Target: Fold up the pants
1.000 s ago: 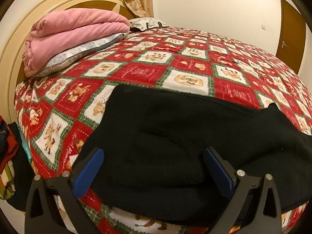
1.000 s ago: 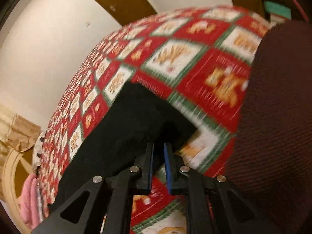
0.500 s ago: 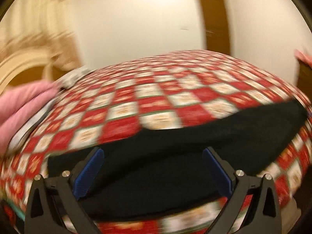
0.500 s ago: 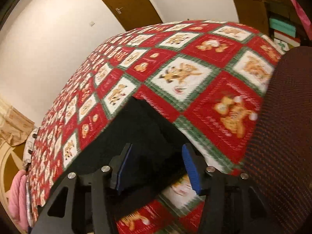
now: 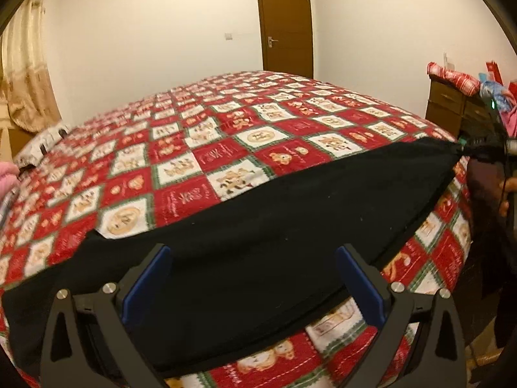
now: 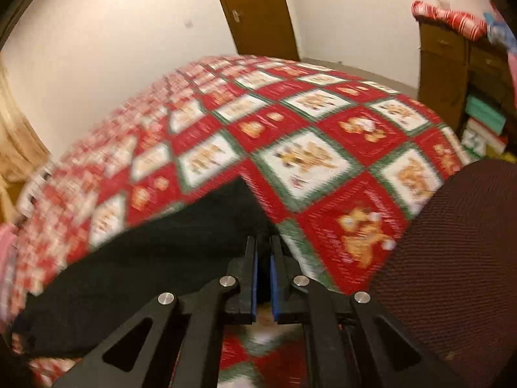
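Two hand-held grippers [image 5: 253, 278] [image 6: 263, 278], one black pants [image 5: 258, 226]

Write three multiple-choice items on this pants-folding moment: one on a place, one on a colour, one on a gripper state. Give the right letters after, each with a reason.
1. Where do the pants lie?
A. along the near edge of the patterned bedspread
B. on the floor
C. on the dresser

2. What colour are the pads on the left gripper fingers?
A. red
B. blue
C. white

3. How do the two grippers stand?
A. both wide open
B. left closed, right open
C. left wide open, right gripper closed to a narrow gap at the pants' end

Answers:
1 A: the black cloth stretches across the bedspread's near edge in both views.
2 B: blue strips line the inner faces of both fingers.
3 C: the left fingers stand far apart over the cloth; the right pads nearly meet where the pants' end reaches them.
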`<state>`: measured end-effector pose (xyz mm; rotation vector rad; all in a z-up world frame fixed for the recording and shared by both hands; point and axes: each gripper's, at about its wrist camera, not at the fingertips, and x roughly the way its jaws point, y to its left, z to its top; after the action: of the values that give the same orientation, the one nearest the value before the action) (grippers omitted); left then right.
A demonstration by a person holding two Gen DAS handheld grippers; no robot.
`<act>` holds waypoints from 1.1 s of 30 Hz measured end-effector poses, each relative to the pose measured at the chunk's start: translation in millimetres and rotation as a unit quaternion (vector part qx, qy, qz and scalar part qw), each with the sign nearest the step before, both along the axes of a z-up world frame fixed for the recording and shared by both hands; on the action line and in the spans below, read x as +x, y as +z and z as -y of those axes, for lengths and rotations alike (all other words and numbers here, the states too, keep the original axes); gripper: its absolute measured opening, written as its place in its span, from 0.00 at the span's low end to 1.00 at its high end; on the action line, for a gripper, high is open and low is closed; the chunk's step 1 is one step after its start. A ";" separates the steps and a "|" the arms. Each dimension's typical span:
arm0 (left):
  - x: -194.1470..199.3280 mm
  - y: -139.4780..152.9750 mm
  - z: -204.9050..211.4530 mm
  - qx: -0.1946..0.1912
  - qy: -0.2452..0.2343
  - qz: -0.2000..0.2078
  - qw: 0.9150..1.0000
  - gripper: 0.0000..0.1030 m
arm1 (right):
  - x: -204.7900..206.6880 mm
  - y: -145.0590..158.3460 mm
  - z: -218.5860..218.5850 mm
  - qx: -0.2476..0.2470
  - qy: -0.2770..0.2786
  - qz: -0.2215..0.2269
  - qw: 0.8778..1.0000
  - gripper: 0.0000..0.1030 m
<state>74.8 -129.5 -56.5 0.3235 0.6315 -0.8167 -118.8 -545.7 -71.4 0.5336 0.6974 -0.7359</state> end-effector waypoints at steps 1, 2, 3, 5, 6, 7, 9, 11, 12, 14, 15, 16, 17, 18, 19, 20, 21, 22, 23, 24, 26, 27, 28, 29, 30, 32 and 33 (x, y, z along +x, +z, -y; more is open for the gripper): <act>0.7 -1.1 0.9 -0.002 -0.001 -0.008 1.000 1.00 | -0.3 -4.6 2.0 0.001 0.000 -0.013 1.000 0.06; 1.9 -2.1 0.9 -0.005 -0.003 -0.020 1.000 1.00 | 2.2 -12.0 4.0 0.008 0.004 -0.028 1.000 0.06; 1.4 -3.7 1.9 -0.007 -0.005 -0.025 1.000 1.00 | 6.6 -21.3 5.2 0.015 0.012 -0.046 0.999 0.06; 1.9 -7.6 5.4 -0.001 -0.009 -0.032 0.999 1.00 | 10.6 -26.4 7.8 0.027 0.016 -0.059 0.998 0.06; 1.9 -9.7 7.8 0.004 -0.011 -0.034 0.999 1.00 | 11.7 -24.1 7.8 0.020 0.019 -0.060 0.998 0.09; 0.9 -11.5 10.0 0.009 -0.017 -0.038 0.999 1.00 | 13.8 -24.0 7.8 0.015 0.021 -0.073 0.997 0.18; -2.5 -13.1 12.8 0.016 -0.026 -0.039 0.999 1.00 | 11.9 -21.6 11.4 0.012 0.005 -0.098 0.995 0.41; -5.9 -11.7 13.3 0.018 -0.030 -0.029 0.999 1.00 | -3.2 -8.8 16.1 0.000 -0.032 -0.069 0.997 0.45; -5.3 -10.5 13.1 0.016 -0.029 -0.027 0.999 1.00 | -12.4 -0.1 19.3 -0.001 -0.042 -0.036 0.998 0.46; -2.1 -7.9 15.0 0.007 -0.028 -0.032 0.999 1.00 | -20.4 11.4 25.2 0.001 -0.049 0.009 0.999 0.46; -0.3 -6.9 16.8 0.005 -0.026 -0.034 0.999 1.00 | -15.8 15.9 28.7 0.002 -0.030 0.024 0.999 0.46; 1.8 -5.7 22.0 0.005 -0.023 -0.035 0.999 1.00 | -8.6 16.8 29.8 -0.001 -0.017 0.021 1.000 0.45; 3.2 -5.3 25.9 0.004 -0.019 -0.035 0.999 1.00 | 3.8 16.4 30.0 -0.007 0.004 0.009 1.000 0.45; 4.7 -5.4 31.9 0.002 -0.015 -0.036 0.999 1.00 | 18.2 13.0 31.9 -0.013 0.022 -0.010 1.000 0.45; 5.9 -6.4 37.6 0.001 -0.012 -0.040 0.999 1.00 | 32.3 6.2 35.7 -0.011 0.031 -0.030 0.999 0.45; 6.8 -8.7 43.0 0.001 -0.008 -0.041 0.999 1.00 | 42.0 1.0 37.4 -0.004 0.035 -0.041 0.999 0.45; 7.3 -11.1 46.0 0.003 -0.004 -0.040 0.999 1.00 | 57.9 -11.3 43.4 0.013 0.044 -0.060 0.997 0.45; 7.1 -15.4 50.2 0.008 0.002 -0.037 0.999 1.00 | 66.9 -17.5 44.8 0.020 0.049 -0.071 0.996 0.43; 7.0 -23.3 55.6 0.021 0.012 -0.037 0.999 1.00 | 75.6 -25.9 45.4 0.017 0.053 -0.087 0.995 0.43; 6.8 -28.6 57.2 0.028 0.016 -0.041 0.999 1.00 | 82.7 -25.5 42.2 -0.014 0.052 -0.097 0.994 0.43; 4.1 -50.8 59.6 0.048 0.024 -0.073 0.996 1.00 | 89.1 -26.4 42.0 -0.024 0.036 -0.109 0.993 0.42; -0.2 -53.1 56.3 0.039 0.032 -0.061 0.997 1.00 | 87.7 -27.5 46.8 -0.007 0.016 -0.097 0.995 0.43; -10.3 -54.2 53.0 0.026 0.041 -0.035 0.998 1.00 | 86.3 -27.6 50.5 0.002 0.005 -0.087 0.996 0.44; -14.6 -55.6 53.4 0.029 0.043 -0.028 0.998 1.00 | 84.5 -28.9 54.4 0.011 -0.006 -0.074 0.997 0.45; -17.1 -55.2 53.2 0.029 0.045 -0.021 0.998 1.00 | 83.7 -28.9 55.3 0.013 -0.010 -0.068 0.998 0.47; -15.4 -52.5 50.7 0.027 0.044 -0.035 0.998 1.00 | 83.7 -29.4 53.3 0.006 -0.009 -0.063 0.998 0.48; -14.8 -50.2 48.2 0.027 0.037 -0.044 0.998 1.00 | 82.3 -27.8 51.6 0.002 -0.006 -0.062 0.998 0.48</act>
<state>60.0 -177.8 -106.8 0.3120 0.7455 -0.7465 -36.5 -597.2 -99.2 0.4989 0.8107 -0.7836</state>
